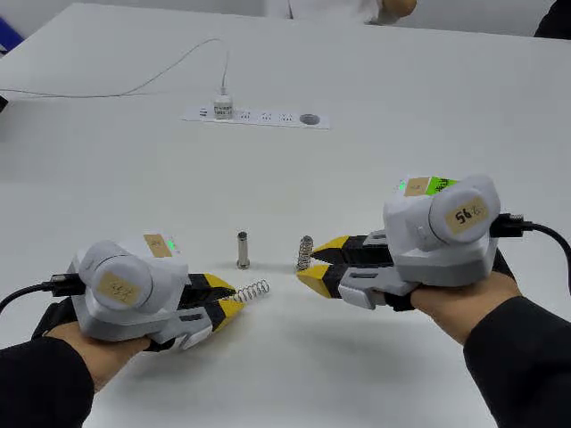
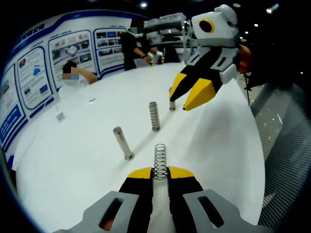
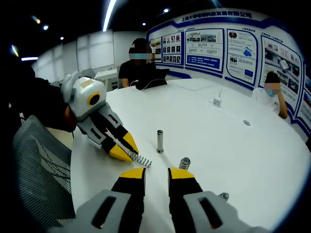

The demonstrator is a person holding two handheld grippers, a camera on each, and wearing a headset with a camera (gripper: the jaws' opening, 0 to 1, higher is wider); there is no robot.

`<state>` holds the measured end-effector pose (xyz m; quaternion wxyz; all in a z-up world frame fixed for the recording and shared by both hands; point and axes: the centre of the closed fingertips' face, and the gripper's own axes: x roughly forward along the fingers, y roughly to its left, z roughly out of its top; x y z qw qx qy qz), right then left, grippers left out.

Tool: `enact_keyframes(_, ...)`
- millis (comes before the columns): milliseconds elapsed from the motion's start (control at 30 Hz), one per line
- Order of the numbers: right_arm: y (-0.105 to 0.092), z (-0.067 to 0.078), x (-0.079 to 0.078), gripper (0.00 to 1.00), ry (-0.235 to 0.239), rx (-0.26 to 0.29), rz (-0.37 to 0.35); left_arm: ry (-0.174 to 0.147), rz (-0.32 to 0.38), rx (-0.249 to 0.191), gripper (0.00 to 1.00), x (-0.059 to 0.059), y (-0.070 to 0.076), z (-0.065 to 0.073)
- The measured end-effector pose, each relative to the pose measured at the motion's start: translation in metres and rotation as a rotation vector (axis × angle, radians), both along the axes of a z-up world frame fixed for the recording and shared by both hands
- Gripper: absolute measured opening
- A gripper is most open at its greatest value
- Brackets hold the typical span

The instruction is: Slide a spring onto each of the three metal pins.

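Left tool (image 1: 234,299) clamped, right tool (image 1: 309,265) parted

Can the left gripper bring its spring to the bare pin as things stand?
Probably yes. The left gripper holds the spring close to the bare pin, with only open table between them; the right gripper stands aside, by a spring-covered pin.

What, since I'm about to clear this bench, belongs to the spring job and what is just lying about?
Job: bare pin; pin wearing a spring; loose spring held in the left gripper.
Lying about: power strip; charger plugged into it; white cable.
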<state>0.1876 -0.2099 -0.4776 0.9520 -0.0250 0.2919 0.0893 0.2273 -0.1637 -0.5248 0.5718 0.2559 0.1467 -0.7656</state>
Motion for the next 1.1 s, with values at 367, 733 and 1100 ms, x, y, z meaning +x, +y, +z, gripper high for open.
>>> enact_keyframes(367,0.012,-0.004,-0.002,0.19,0.018,0.018,0.057,0.004,-0.082,-0.059,0.10,-0.023,-0.001,0.028)
enact_keyframes(733,0.025,-0.004,-0.010,0.19,0.029,0.033,0.139,0.003,-0.164,-0.081,0.10,-0.038,0.003,0.041)
enact_keyframes(1100,0.041,-0.006,-0.018,0.17,0.049,0.066,0.220,0.021,-0.239,-0.101,0.10,-0.052,0.007,0.048)
